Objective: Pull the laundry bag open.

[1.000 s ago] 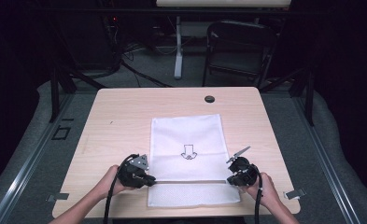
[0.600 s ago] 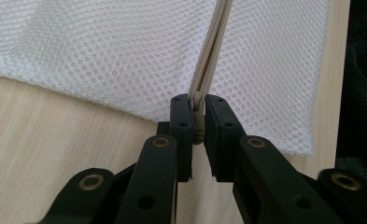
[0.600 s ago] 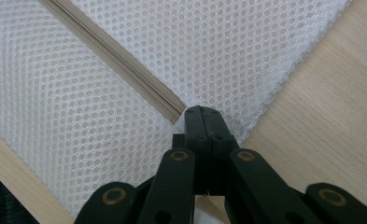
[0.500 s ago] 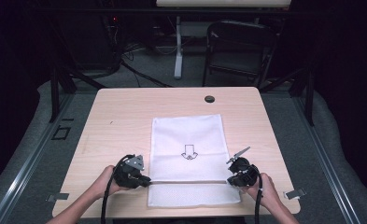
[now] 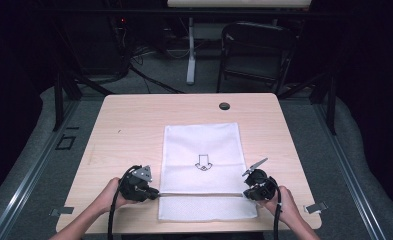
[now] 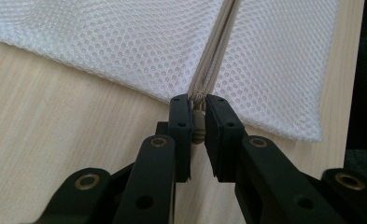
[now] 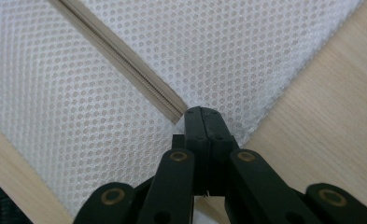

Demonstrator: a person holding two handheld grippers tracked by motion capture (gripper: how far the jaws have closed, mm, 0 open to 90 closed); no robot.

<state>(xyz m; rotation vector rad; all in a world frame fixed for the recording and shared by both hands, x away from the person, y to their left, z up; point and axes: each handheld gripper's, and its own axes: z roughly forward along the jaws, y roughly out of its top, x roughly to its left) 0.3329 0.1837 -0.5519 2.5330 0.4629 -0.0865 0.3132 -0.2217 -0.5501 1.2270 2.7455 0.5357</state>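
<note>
A white mesh bag (image 5: 201, 145) lies flat in the middle of the wooden table (image 5: 129, 130), with a beige zipper (image 5: 201, 193) running across its near part. My left gripper (image 5: 156, 193) sits at the zipper's left end, just off the bag's left edge. In the left gripper view its jaws (image 6: 198, 100) are shut on the small zipper pull (image 6: 198, 126). At the zipper's right end, my right gripper (image 5: 245, 192) is shut on the mesh. The right gripper view shows its tips (image 7: 202, 112) pressed together where the zipper (image 7: 125, 60) stops.
A black arrow mark (image 5: 202, 162) is printed on the bag. A small black round cap (image 5: 224, 106) sits near the table's far edge. Metal clips (image 5: 316, 207) stick out at the near corners. A dark chair (image 5: 256, 50) and cables stand beyond the table.
My left gripper has shifted a little to the left along the zipper line, from over the bag's edge to just off it. The right gripper has stayed put.
</note>
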